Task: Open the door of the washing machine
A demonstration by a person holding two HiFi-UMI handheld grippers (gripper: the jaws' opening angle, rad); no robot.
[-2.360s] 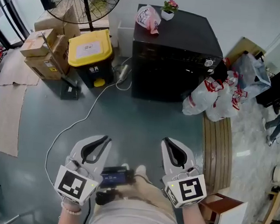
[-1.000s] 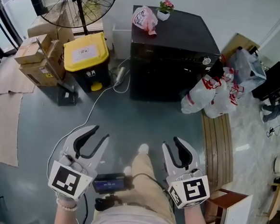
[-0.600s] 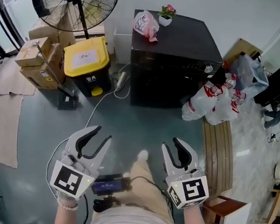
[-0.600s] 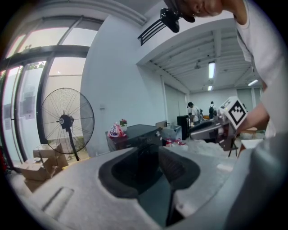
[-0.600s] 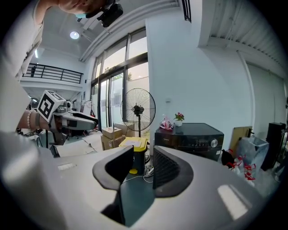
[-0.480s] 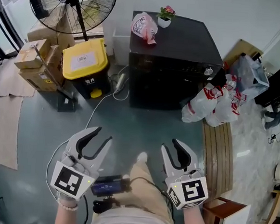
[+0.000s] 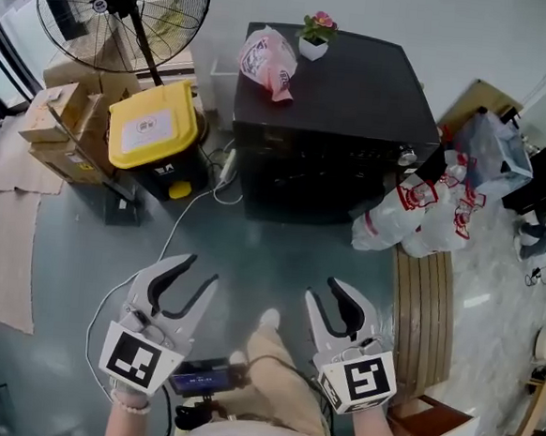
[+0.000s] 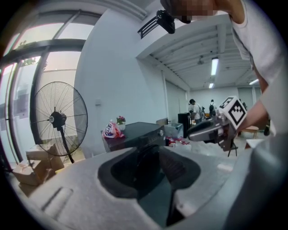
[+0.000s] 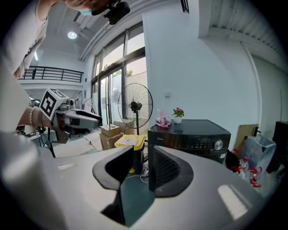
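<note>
Now the washing machine (image 7: 332, 123) sits nearer; left gripper (image 7: 201, 271) has just been opening, right gripper (image 7: 324, 290) stands parted (both empty).

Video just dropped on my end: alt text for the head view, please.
The left gripper and right gripper, both open and empty, point across grey floor toward a black washing machine; the left's jaws have just been opening. A pink bag and a potted flower sit on the machine, a yellow-lidded bin at its left.

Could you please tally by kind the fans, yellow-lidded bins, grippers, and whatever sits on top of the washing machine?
Fan: 1
Yellow-lidded bin: 1
Grippers: 2, left gripper and right gripper
Pink bag: 1
Potted flower: 1
Total: 6
</note>
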